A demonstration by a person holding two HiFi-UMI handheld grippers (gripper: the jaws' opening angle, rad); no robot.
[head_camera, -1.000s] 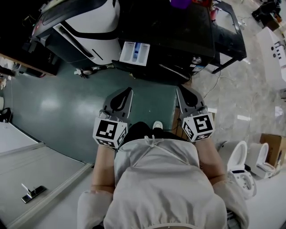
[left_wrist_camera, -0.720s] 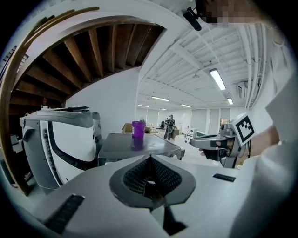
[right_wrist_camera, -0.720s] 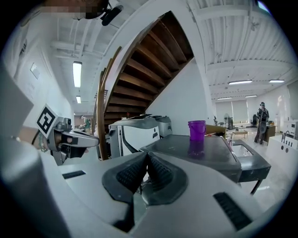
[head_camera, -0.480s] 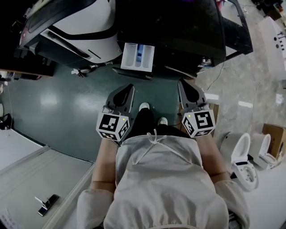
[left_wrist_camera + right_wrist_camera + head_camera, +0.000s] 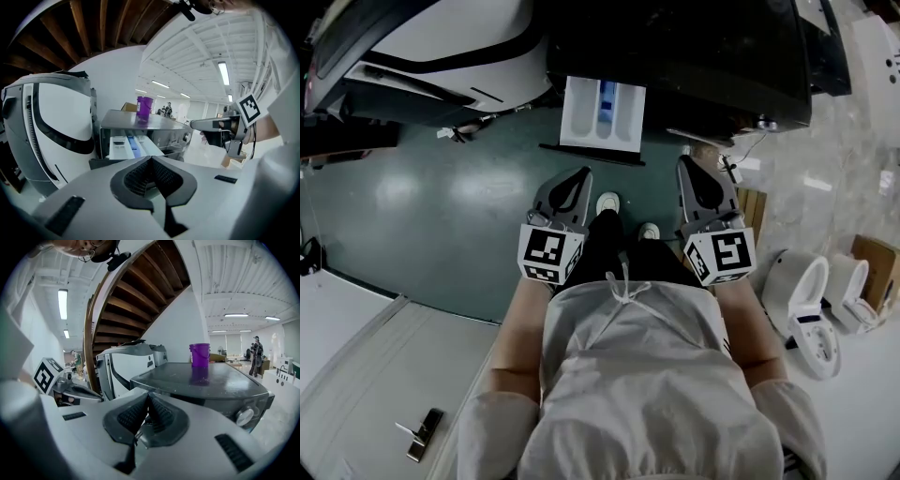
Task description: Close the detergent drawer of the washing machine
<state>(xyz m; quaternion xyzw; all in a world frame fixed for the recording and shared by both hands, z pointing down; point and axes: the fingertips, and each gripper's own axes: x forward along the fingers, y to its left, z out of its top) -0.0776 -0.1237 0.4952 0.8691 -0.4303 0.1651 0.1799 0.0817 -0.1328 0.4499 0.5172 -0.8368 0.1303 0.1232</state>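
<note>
Detergent drawer [image 5: 602, 114] stuck out from washing machine [image 5: 694, 56] front, long axis pointing at the person. Left gripper [image 5: 579, 176] sat nearer, drawer dead ahead, apart. It and right gripper [image 5: 688, 167]: jaws together, empty.

I see a white detergent drawer [image 5: 602, 114] with a blue strip, black washing machine [image 5: 694, 56], purple bucket [image 5: 200, 355], dark green floor [image 5: 431, 206]. My left tool [image 5: 578, 176] and right tool [image 5: 687, 161] are grey, with black-and-white square-patterned marker cubes [image 5: 548, 255].

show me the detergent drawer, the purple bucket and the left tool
detergent drawer [image 5: 581, 114], head view, its open white tray
purple bucket [image 5: 200, 355], right gripper view, its side wall
left tool [image 5: 580, 176], head view, its closed tips
</note>
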